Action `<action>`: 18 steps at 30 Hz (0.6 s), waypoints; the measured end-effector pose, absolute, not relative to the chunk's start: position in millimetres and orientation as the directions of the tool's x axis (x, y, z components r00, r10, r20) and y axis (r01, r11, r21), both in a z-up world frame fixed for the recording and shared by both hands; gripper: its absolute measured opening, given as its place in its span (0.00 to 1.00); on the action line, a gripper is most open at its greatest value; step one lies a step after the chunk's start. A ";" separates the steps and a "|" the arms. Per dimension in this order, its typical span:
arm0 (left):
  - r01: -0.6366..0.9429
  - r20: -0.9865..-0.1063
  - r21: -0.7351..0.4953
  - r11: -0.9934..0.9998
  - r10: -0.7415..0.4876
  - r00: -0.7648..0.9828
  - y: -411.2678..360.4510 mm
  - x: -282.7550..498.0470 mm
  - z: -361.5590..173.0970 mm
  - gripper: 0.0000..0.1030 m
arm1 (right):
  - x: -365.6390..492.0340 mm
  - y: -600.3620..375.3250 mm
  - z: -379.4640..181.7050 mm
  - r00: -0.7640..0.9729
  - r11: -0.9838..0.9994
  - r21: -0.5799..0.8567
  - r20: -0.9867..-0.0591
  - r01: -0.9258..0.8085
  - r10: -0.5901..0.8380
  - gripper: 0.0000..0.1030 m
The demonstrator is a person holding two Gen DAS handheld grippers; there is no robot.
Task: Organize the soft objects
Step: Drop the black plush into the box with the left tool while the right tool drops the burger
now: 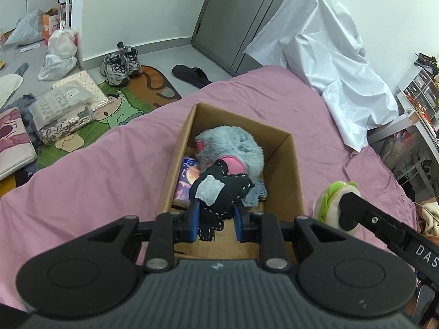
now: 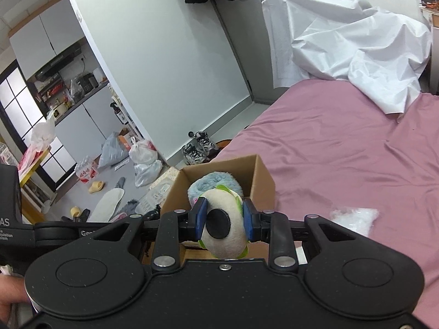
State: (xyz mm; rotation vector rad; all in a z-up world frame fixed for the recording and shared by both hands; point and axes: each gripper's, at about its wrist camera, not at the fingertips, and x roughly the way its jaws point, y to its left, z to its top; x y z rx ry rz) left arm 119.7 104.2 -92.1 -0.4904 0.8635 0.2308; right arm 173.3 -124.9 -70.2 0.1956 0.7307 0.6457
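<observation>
In the left wrist view, the left gripper [image 1: 216,220] has its blue pads closed partway on a black toy [image 1: 219,192] with white stitching and a grey patch; the toy bulges forward out of the jaws, and its lower end hangs between them, so what kind of figure it is cannot be made out. Just ahead of and below the jaws sits an open box [image 1: 293,175] on the pink sheet [image 1: 90,164]. Inside, beyond the black toy, lies a grey-blue plush [image 1: 233,144] with pink parts, its shape partly hidden by the toy; left of it a printed packet [image 1: 186,178] shows only in part, and a bit of blue cloth [image 1: 256,193] peeks out to the right. Right of the jaws, the other tool's arm covers part of a cream plush [image 1: 329,200] with green edging. In the right wrist view, the right gripper [image 2: 223,219] is clamped on that cream plush [image 2: 230,235], pads pressing both its sides; a black disc [image 2: 218,223] on it faces the camera, and its lower edge is cut off by the gripper body. Straight ahead of the jaws the box [image 2: 263,175] is partly screened by the plush, with only the top of the grey-blue plush [image 2: 211,182] showing. A white wad [image 2: 354,216] lies on the sheet [image 2: 343,148] to the right, too blurred to identify.
</observation>
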 end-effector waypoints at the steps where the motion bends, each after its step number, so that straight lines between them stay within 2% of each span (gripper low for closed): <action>1: -0.390 -0.777 -0.318 0.864 -0.001 0.630 105.8 121.1 -94.5 0.24 | 174.0 -121.2 -71.3 0.557 0.789 0.383 -0.561 -0.480 0.612 0.27; 11: -0.405 -0.798 -0.328 0.853 -0.021 0.602 118.1 129.9 -110.1 0.25 | 185.1 -96.0 -83.4 0.533 0.791 0.384 -0.589 -0.477 0.608 0.27; 18: -0.399 -0.805 -0.327 0.857 -0.031 0.593 118.3 131.6 -109.1 0.29 | 189.3 -87.9 -90.0 0.518 0.791 0.383 -0.605 -0.476 0.605 0.28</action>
